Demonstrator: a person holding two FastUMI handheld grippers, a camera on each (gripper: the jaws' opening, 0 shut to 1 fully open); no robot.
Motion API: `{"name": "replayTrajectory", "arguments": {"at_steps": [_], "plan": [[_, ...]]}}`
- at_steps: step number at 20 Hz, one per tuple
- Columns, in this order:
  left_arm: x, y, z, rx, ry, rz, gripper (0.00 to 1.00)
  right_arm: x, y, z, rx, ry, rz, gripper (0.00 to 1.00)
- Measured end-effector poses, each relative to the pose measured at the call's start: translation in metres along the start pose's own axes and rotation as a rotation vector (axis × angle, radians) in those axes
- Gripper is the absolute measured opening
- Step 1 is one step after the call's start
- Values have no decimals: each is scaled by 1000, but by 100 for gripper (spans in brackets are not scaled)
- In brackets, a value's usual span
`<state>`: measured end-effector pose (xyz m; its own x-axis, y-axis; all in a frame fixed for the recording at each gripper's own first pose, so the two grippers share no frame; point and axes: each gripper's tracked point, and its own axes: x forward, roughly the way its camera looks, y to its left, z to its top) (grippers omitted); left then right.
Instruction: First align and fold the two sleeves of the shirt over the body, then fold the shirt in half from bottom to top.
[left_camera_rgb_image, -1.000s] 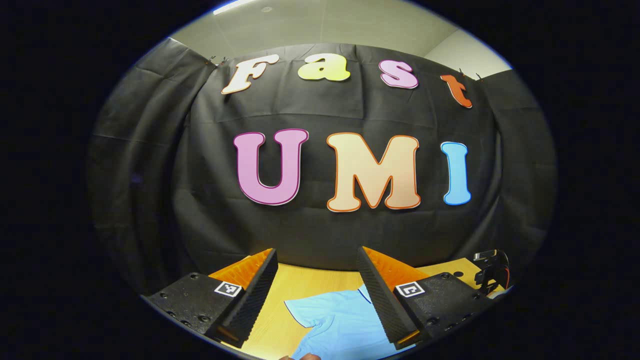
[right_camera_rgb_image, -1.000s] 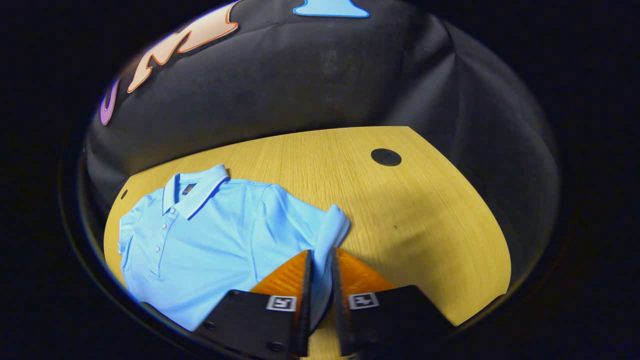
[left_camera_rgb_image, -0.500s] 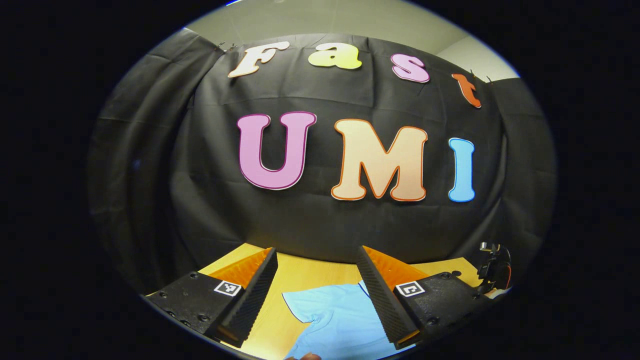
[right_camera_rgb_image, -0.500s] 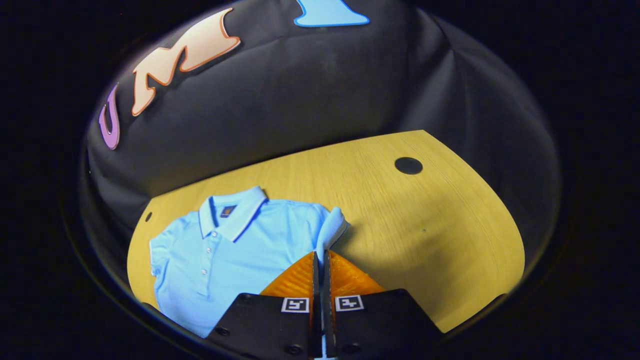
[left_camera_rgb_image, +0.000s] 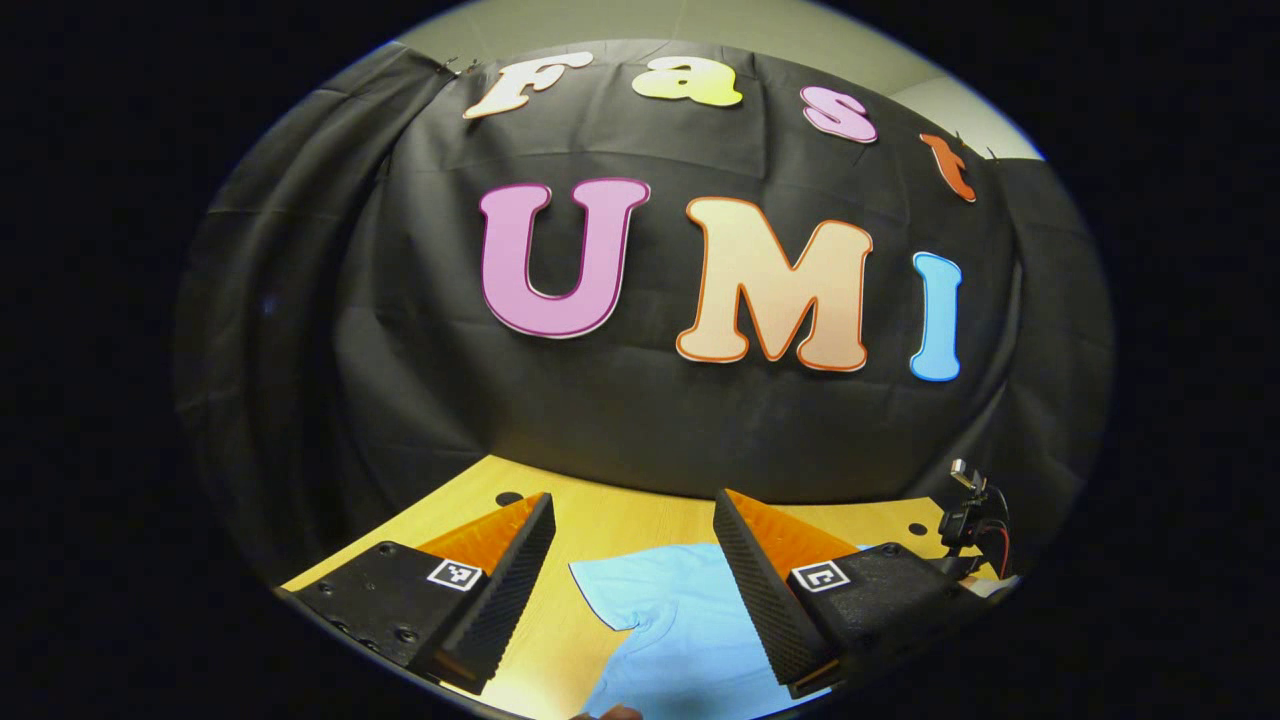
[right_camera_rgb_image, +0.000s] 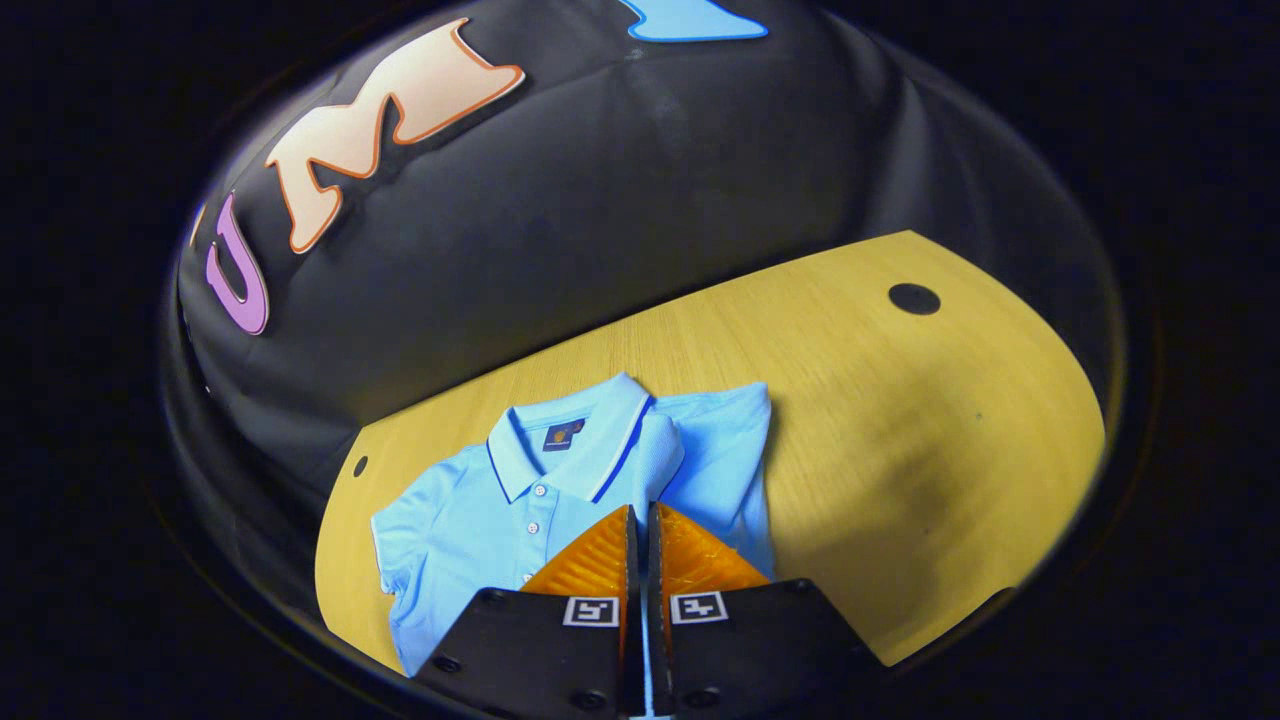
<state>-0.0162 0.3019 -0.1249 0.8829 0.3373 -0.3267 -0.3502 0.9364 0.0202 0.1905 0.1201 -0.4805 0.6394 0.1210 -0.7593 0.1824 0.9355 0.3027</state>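
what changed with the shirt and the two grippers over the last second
The right gripper closed fully on the sleeve and carried it inward, from out at the side of the shirt to over its body beside the collar. The left gripper stayed open and holds nothing, only tilting down a little above the other sleeve. The shirt's body stayed flat on the table.

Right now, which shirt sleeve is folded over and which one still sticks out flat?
The right sleeve, pinched in the right gripper, is folded over. The left sleeve lies spread out.
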Motion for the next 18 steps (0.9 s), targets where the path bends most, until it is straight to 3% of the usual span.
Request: {"name": "replayTrajectory", "arguments": {"at_steps": [6, 7, 11, 12, 18], "plan": [[32, 21, -36, -44, 91, -9, 96, 13, 25, -9, 59, 24, 55, 4], [38, 23, -43, -43, 107, -12, 96, 10, 27, -8, 53, 15, 64, 0], [68, 29, -72, -46, 172, -38, 96, -18, 24, 5, -54, -38, 58, 100], [74, 31, -82, -44, 190, -39, 96, -28, 21, 7, -88, -48, 49, 95], [115, 41, -136, -2, 262, -9, 96, -86, 6, 30, -292, -174, -4, 97]]}}
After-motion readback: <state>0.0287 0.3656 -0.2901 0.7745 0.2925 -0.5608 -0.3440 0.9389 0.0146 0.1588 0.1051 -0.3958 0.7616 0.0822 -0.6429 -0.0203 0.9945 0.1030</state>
